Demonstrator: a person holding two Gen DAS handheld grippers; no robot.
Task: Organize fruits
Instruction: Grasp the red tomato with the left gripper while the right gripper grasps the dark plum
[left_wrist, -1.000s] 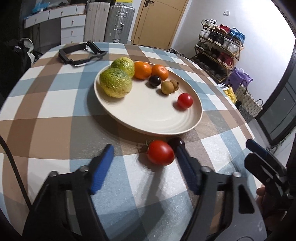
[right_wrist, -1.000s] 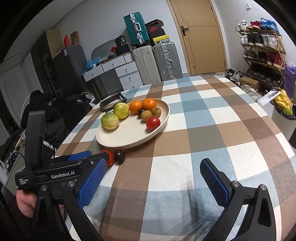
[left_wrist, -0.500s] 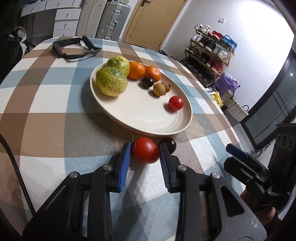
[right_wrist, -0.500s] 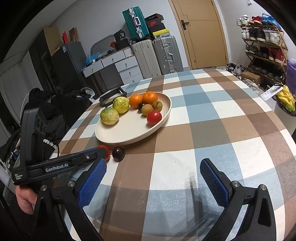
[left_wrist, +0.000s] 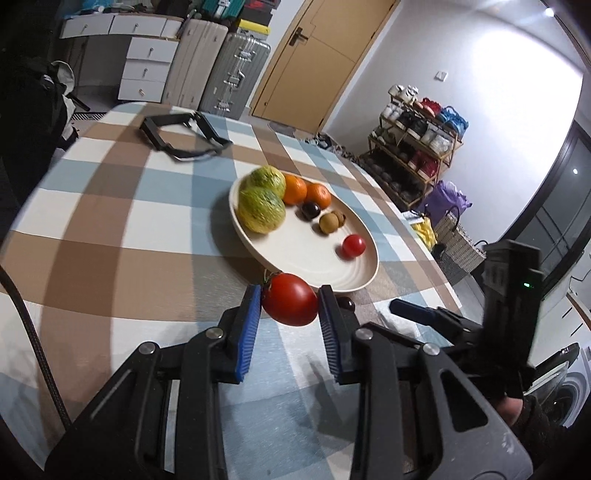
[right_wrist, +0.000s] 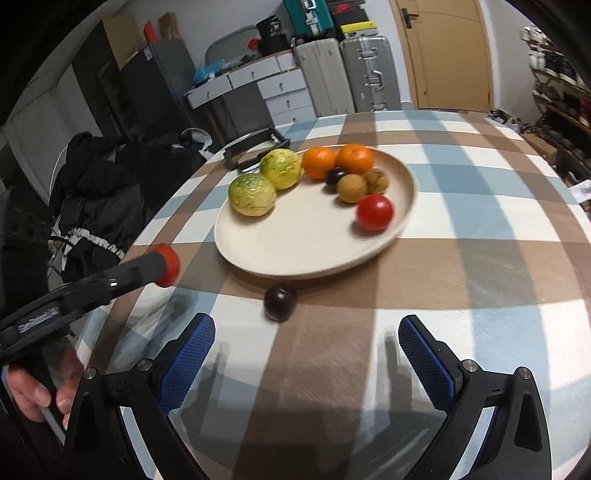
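Your left gripper (left_wrist: 290, 304) is clamped on the large tomato (left_wrist: 290, 304), both blue pads (left_wrist: 249, 328) pressing its sides, and it appears lifted off the checked tablecloth (left_wrist: 110, 229), just short of the near rim of the cream plate (left_wrist: 364, 280). Carry it level over that rim and set it down on the bare stretch of plate in front of you, beside the small tomato (left_wrist: 353, 246) so like sits with like. Lower until the fruit rests on the plate before you ease the pads apart; released high, a round tomato would likely roll into the two green-yellow fruits (left_wrist: 261, 209) at the plate's far left or off the edge. Keep the squeeze light, since ripe skin probably bruises easily.

To the right of that, just outside the plate's near rim, the dark plum (right_wrist: 280, 301) lies on the cloth. Your right gripper (right_wrist: 306, 356) hangs behind it with its jaws spread wide and nothing between them, the plum a little left of their centre line. Shift left to centre it, come in low along the cloth, and close gently. On the plate, a matching dark plum (right_wrist: 335, 176) sits in front of the two oranges (right_wrist: 338, 160) at the far rim, next to two brown fruits (right_wrist: 364, 184); that spot looks like the natural home for this one.
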